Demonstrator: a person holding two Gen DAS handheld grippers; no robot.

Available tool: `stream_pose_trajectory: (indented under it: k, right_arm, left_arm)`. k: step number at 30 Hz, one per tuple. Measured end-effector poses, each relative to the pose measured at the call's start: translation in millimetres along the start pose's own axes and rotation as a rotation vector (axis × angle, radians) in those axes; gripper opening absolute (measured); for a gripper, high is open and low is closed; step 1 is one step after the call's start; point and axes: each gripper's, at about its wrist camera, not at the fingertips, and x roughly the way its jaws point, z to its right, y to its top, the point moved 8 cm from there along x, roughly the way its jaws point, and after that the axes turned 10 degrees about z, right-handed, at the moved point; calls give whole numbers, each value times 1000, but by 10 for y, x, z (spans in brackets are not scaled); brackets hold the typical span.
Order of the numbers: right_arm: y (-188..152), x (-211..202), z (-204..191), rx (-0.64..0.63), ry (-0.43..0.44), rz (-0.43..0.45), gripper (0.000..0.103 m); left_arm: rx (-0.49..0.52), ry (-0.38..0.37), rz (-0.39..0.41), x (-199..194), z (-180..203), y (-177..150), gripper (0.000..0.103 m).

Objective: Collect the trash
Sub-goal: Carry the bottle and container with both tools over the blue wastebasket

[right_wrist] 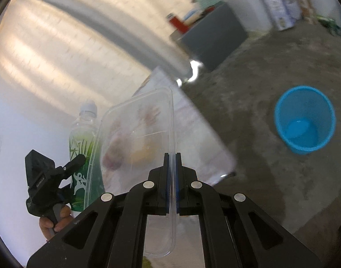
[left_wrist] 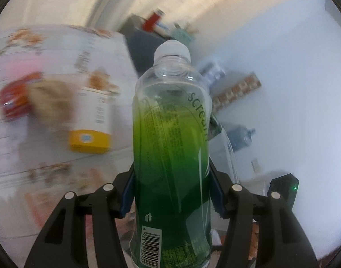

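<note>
Bottle [left_wrist: 170, 147] clamped in my left hand-held gripper [left_wrist: 171, 192], clear lid [right_wrist: 137, 138] pinched by its rim in the right one [right_wrist: 172, 178], blue bin [right_wrist: 304, 120] on the floor.

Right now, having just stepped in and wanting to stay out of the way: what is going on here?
A person is clearing trash with a handheld gripper in each hand. The left gripper is clamped on a green-labelled plastic bottle with its white cap on. The right gripper is shut on the rim of a clear plastic container, held on edge. A blue bin stands on the floor to the right, beyond the table corner. More litter, including a yellow-ended box, is left on the table.
</note>
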Motion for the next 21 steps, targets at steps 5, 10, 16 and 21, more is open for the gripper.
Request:
stream_pose_trajectory:
  k: [5,10,16,21]
  right_arm:
    - [158,-211,604,79,-90,60,2]
    - [234,-349,1249,167,-191,83,2]
    - [256,-248,1908,250,-285,64,2]
    - [225,65,2401,313,-350,-3,2]
  left_arm:
    - [83,-16,-130,774,451,-172,55]
    - [145,1,-257,1546,739,-401,55]
    - [199,64,-405,2520,899,-688,55]
    - [219,143,-519,3358,892,-992,55]
